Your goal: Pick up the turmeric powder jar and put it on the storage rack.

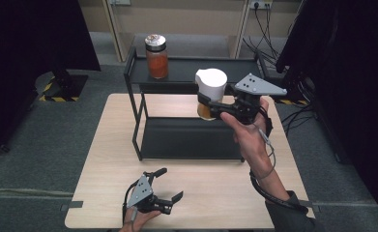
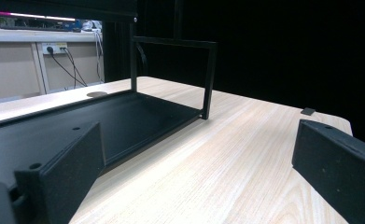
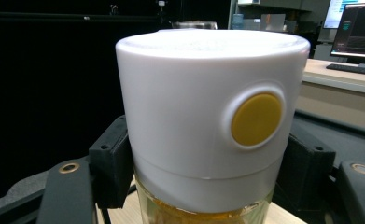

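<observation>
My right gripper (image 1: 207, 107) is shut on a white-capped jar (image 1: 210, 92) with amber contents, held in the air just in front of the black shelf's top tier (image 1: 186, 72). Up close, the jar (image 3: 208, 121) shows a yellow round button on its white cap, and both black jaws press its sides. A second jar (image 1: 156, 56), with orange contents and a metal lid, stands on the top tier at the left. My left gripper (image 1: 171, 184) rests low near the table's front edge, open and holding nothing; its own view (image 2: 194, 163) looks across bare wood toward the shelf's lower tier (image 2: 124, 116).
The black two-tier shelf (image 1: 191, 137) stands on the far half of the wooden table (image 1: 210, 193). Cables and dark equipment (image 1: 293, 67) lie to the right beyond the table. A cabinet (image 1: 177, 24) stands behind the shelf.
</observation>
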Tool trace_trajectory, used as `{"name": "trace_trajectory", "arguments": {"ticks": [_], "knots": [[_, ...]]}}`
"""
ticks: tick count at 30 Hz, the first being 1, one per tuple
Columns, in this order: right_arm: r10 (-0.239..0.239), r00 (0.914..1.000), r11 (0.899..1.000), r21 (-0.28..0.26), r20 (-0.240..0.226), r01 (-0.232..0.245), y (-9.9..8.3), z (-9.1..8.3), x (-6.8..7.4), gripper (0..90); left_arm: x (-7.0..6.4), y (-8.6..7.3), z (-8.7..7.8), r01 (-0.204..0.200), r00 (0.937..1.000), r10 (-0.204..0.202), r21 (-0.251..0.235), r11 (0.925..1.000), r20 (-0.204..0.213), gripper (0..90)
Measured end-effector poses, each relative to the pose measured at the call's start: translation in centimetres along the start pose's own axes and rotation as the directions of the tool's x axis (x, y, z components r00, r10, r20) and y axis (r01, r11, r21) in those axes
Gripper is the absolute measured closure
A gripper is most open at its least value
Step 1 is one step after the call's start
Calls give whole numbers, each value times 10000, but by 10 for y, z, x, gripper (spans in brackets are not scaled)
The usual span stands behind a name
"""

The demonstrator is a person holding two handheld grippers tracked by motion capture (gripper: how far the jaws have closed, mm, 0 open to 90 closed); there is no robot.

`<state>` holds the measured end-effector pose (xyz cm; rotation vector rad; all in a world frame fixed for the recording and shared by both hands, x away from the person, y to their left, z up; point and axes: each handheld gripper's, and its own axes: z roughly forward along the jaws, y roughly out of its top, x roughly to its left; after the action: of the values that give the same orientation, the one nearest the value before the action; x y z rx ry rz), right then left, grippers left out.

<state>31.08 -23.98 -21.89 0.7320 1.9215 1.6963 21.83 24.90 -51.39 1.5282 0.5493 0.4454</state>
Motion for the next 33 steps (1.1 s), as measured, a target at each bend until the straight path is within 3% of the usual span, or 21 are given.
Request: {"name": "trace_trajectory", "arguments": {"ticks": [9,18,33], "knots": [[155,9998,9999,40,111,-155,26,18,-1,307,0,0,0,54,10000,-54,21,10000,-1,18],[-29,9984,10000,36,571,27,46,37,1,307,0,0,0,67,10000,-67,29,10000,-9,18],[191,9879,9998,79,1538,-206,60,74,-6,307,-1,0,-1,99,10000,-99,5,10000,3,18]]}}
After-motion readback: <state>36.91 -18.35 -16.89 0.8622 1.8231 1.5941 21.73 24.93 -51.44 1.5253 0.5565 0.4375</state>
